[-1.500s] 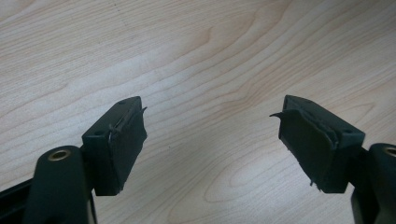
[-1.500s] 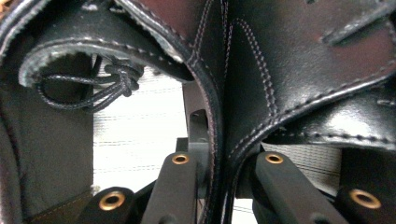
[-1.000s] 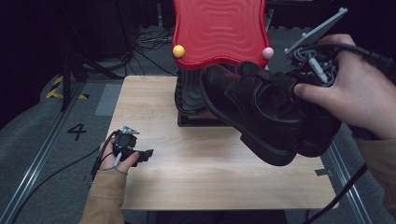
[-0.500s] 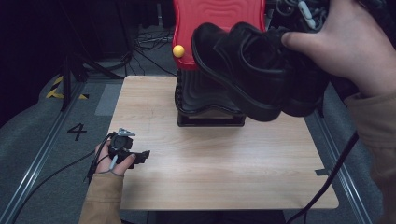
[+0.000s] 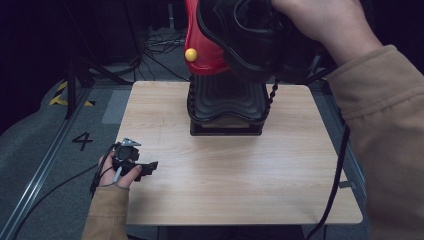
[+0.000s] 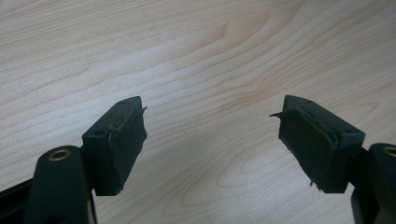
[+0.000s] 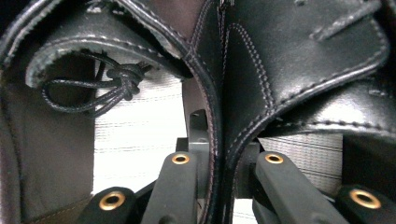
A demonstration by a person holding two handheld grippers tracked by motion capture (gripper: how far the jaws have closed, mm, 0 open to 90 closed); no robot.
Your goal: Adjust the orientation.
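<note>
Glossy stitched black leather shoes (image 7: 289, 60) now higher, apparently a pair, pinched by right tool (image 7: 223, 163); left tool (image 6: 212, 140) spread over woodgrain table (image 6: 196, 56).

High view: above the near edge, facing forward and down over the desk (image 5: 240, 200).
Left view: low, close over the same desk.
Right view: pressed against black shoes (image 7: 261, 70).

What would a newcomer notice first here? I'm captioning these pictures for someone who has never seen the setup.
The pair of black leather shoes lifted high at the back of the table, pinched together by the right gripper, stands out first. Behind them sits a bright red wavy stand with a yellow ball. The left gripper rests open over the wooden table.
</note>
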